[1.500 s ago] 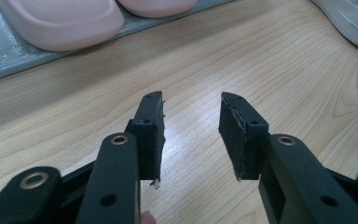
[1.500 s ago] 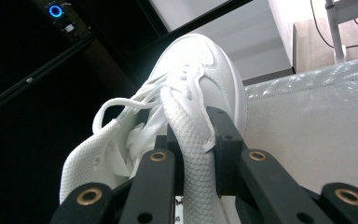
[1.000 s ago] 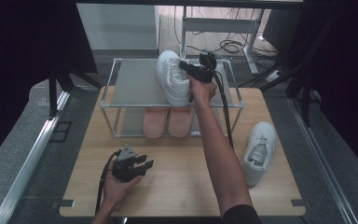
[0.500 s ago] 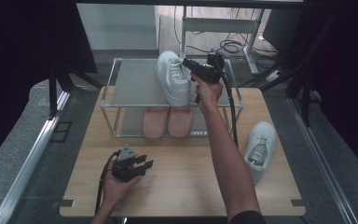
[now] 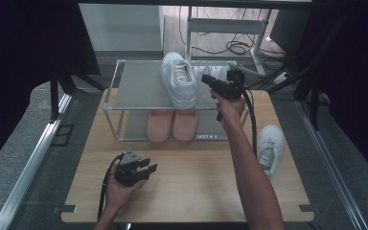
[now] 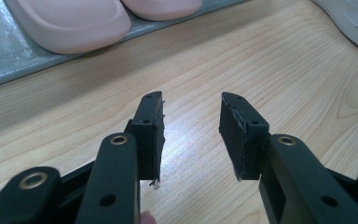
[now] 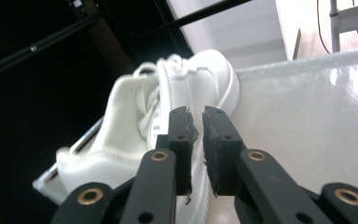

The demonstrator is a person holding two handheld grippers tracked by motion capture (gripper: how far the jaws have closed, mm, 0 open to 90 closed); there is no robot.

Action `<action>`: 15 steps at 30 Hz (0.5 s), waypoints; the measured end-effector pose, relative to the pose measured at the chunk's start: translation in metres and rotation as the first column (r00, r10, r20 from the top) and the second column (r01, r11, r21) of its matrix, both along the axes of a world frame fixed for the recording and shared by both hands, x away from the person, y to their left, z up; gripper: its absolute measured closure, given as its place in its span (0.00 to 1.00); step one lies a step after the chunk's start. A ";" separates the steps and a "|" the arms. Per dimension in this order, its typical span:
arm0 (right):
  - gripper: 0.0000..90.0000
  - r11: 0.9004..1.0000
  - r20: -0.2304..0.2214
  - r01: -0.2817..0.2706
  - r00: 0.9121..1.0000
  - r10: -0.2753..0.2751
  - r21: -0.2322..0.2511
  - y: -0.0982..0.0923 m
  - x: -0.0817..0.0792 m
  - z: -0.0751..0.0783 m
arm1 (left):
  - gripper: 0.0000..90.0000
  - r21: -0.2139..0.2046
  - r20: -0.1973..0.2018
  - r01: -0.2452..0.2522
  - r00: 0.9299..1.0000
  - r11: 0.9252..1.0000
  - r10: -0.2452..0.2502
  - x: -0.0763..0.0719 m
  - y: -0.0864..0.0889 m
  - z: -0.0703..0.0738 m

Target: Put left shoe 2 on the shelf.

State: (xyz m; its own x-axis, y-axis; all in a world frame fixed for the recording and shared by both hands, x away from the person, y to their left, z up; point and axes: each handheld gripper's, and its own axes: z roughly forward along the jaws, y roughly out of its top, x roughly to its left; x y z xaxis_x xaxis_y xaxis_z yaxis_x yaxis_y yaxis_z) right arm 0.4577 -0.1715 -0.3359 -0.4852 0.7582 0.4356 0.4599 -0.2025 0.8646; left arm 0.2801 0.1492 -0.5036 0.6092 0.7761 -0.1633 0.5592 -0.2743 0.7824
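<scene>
A white sneaker (image 5: pixel 178 79) lies on the top shelf of a metal-framed rack (image 5: pixel 134 81), also seen as the sneaker (image 7: pixel 135 116) in the right gripper view. My right gripper (image 5: pixel 206 79) hovers over the shelf just right of it and points at its side. The jaws (image 7: pixel 195 114) have just been closing to a narrow gap, with nothing between them. A second white sneaker (image 5: pixel 268 146) lies on the table at the right. My left gripper (image 5: pixel 149 166) rests on the wooden table near the front, open and empty (image 6: pixel 191 100).
Two pink slippers (image 5: pixel 172 125) sit on the rack's lower shelf, and their toes (image 6: pixel 70 23) show ahead of the left gripper. The wooden table (image 5: pixel 196 191) ends close behind the rack. Dark stands and cables stand beyond it.
My right gripper has drawn away from the sneaker on the top shelf, to the right and nearer the person. The sneaker stayed put. The left hand has not moved.
</scene>
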 end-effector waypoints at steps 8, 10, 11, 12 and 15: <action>0.97 0.999 -0.020 -0.021 1.000 0.021 -0.028 -0.008 -0.011 -0.017 | 0.67 0.004 -0.001 0.004 1.000 1.000 -0.004 -0.001 -0.003 0.000; 0.98 0.999 -0.026 -0.023 0.999 0.022 -0.027 -0.009 -0.012 -0.020 | 0.67 0.004 -0.003 0.004 1.000 1.000 -0.004 -0.001 -0.003 0.000; 0.98 0.999 -0.028 -0.024 0.999 0.024 -0.028 -0.009 -0.013 -0.021 | 0.67 0.004 -0.003 0.004 1.000 1.000 -0.004 -0.001 -0.003 0.000; 0.98 0.999 -0.029 -0.026 0.999 0.025 -0.028 -0.009 -0.013 -0.023 | 0.67 0.005 -0.003 0.004 1.000 1.000 -0.004 -0.001 -0.003 0.000; 0.99 0.999 -0.031 -0.033 0.999 0.032 -0.029 -0.009 -0.014 -0.027 | 0.67 0.005 -0.003 0.003 1.000 1.000 -0.003 -0.001 -0.003 0.000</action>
